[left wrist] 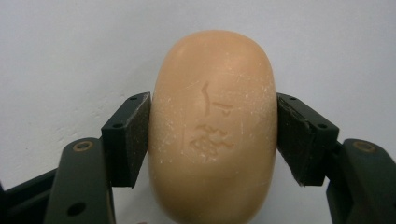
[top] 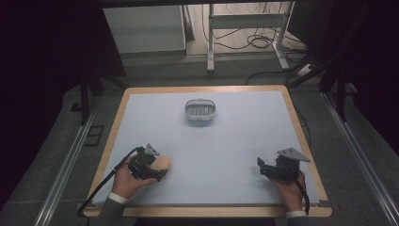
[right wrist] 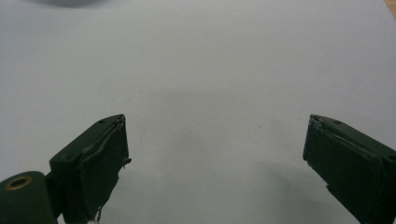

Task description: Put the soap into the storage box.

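Note:
A peach-coloured oval bar of soap (top: 162, 164) (left wrist: 212, 126) with stamped characters lies at the table's front left. My left gripper (top: 157, 170) (left wrist: 212, 135) is shut on the soap, one black pad pressed against each long side. At the front right, my right gripper (top: 260, 167) (right wrist: 215, 154) rests low over the mat, open wide with nothing between its pads. A small grey soap dish (top: 200, 111) with a ribbed insert stands at the middle back of the mat.
A pale blue mat (top: 211, 141) covers the wooden-edged table (top: 301, 136). Wide bare mat lies between both grippers and the dish. Beyond the far edge stand a white frame (top: 244, 28) and cables on the floor.

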The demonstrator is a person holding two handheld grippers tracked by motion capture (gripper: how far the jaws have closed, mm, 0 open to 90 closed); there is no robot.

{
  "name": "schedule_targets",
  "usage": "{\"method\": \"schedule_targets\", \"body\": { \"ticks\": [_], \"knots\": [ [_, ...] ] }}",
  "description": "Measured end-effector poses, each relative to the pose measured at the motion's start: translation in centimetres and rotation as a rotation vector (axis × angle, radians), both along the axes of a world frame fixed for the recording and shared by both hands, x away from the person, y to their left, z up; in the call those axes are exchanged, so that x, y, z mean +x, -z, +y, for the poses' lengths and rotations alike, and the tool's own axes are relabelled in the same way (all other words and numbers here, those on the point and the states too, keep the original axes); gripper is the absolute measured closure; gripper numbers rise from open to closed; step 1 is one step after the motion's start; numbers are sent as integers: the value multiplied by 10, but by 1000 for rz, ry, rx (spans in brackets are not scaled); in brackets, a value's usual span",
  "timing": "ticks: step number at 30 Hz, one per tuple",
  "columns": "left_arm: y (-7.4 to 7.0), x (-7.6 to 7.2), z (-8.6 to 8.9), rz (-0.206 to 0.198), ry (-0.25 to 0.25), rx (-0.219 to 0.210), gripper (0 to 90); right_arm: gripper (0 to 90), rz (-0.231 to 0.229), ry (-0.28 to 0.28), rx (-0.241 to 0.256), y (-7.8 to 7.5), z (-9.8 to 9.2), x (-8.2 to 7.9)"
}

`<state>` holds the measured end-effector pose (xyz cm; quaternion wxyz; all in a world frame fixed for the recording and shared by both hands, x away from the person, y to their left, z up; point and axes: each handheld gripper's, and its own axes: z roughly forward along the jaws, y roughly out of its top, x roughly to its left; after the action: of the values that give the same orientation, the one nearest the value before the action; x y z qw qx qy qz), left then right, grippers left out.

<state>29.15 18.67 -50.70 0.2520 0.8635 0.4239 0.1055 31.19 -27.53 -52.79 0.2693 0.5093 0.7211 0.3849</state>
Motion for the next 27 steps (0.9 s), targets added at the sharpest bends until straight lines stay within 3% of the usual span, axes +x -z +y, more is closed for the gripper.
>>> {"method": "schedule_targets", "body": {
  "ticks": [27],
  "knots": [
    [-10, 4, -1, -17, 7, 6, 320, 68, 5, 3, 2, 0, 0, 0]
  ]
}}
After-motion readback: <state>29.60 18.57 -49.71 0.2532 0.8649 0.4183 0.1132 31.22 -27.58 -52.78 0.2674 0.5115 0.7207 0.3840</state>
